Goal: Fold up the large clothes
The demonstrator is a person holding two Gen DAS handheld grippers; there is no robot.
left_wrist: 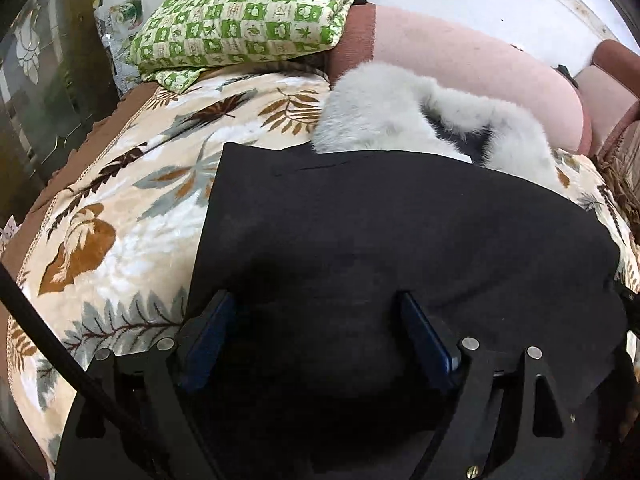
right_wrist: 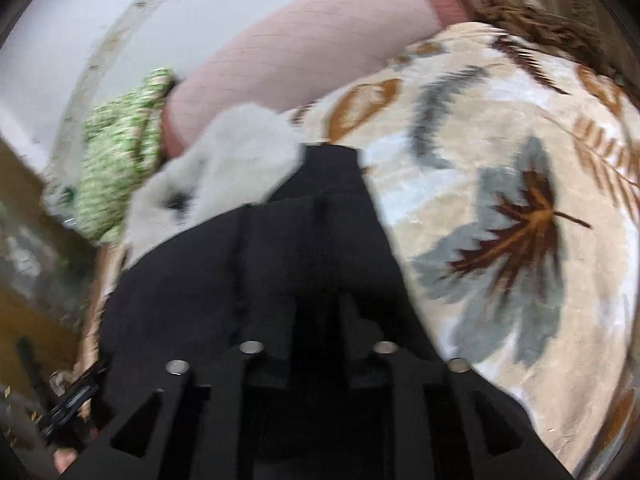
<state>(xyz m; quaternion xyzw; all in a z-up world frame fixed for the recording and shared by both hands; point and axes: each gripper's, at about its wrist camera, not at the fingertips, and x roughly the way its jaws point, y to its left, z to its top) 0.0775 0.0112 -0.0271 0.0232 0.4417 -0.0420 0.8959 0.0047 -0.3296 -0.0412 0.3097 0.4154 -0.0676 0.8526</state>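
Note:
A large black coat (left_wrist: 400,232) with a pale grey fur collar (left_wrist: 400,112) lies on a leaf-patterned blanket (left_wrist: 120,208). My left gripper (left_wrist: 316,312) is open, its blue-padded fingers (left_wrist: 212,332) spread just above the coat's near part. In the right wrist view the same coat (right_wrist: 248,264) and its fur collar (right_wrist: 224,160) show, blurred. My right gripper (right_wrist: 316,304) hangs over the coat's near edge; its dark fingers merge with the black cloth, so I cannot tell whether they grip it.
A green checked folded cloth (left_wrist: 248,16) lies at the blanket's far left. A pink padded backrest (left_wrist: 480,64) runs along the far side. The blanket (right_wrist: 500,184) spreads wide to the right of the coat. A dark cable (left_wrist: 52,344) crosses the lower left.

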